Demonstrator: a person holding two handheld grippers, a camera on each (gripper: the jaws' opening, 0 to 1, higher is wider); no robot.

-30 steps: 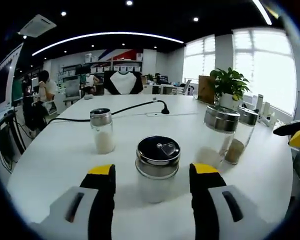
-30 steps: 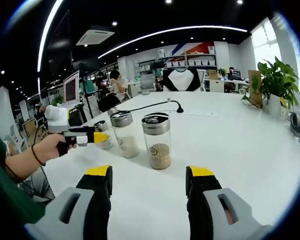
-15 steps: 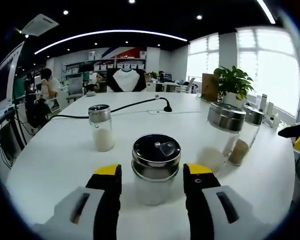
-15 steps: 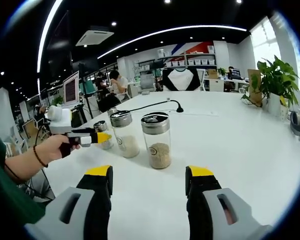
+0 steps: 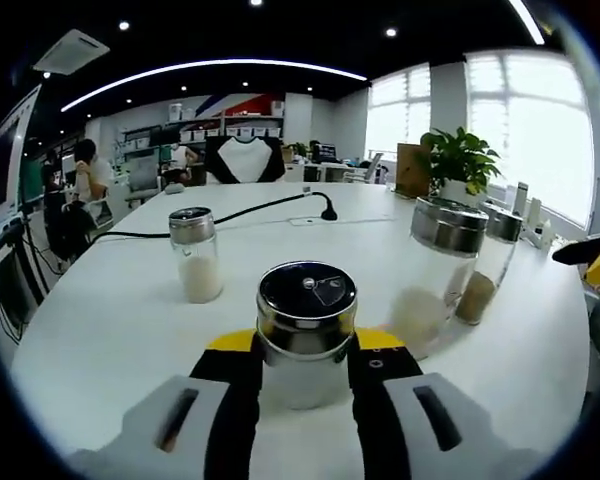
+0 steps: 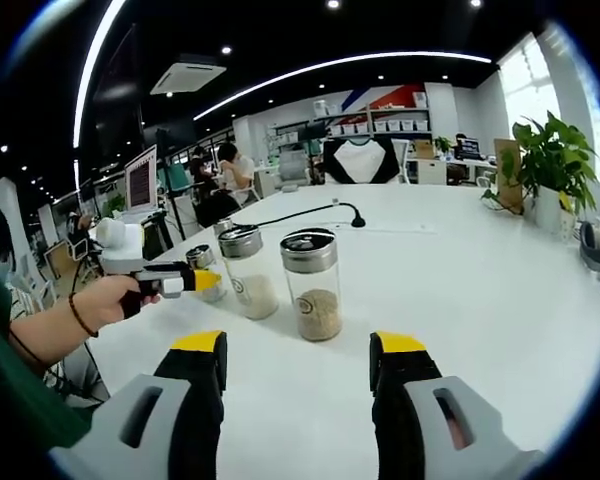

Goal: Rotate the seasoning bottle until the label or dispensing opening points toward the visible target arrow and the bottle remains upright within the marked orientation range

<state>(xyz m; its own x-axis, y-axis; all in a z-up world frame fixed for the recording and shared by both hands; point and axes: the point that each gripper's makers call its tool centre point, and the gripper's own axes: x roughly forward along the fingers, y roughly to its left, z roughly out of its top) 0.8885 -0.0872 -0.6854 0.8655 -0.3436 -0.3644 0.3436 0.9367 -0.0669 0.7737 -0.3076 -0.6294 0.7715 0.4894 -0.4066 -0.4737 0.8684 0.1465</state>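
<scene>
Left gripper just closed in — jaws now clamped on the seasoning bottle. Ready to rotate. Right gripper hangs wide apart, empty.

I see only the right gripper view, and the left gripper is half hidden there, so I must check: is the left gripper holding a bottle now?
Observer: Yes. In the left gripper view, the left gripper is shut on the black-lidded bottle, one jaw against each side.
Operator: Does the bottle stand upright?
Observer: It looks upright on the white table.
Operator: Where is the opening on the lid?
Observer: A small flap-like mark sits right of the lid's centre in that view.
</scene>
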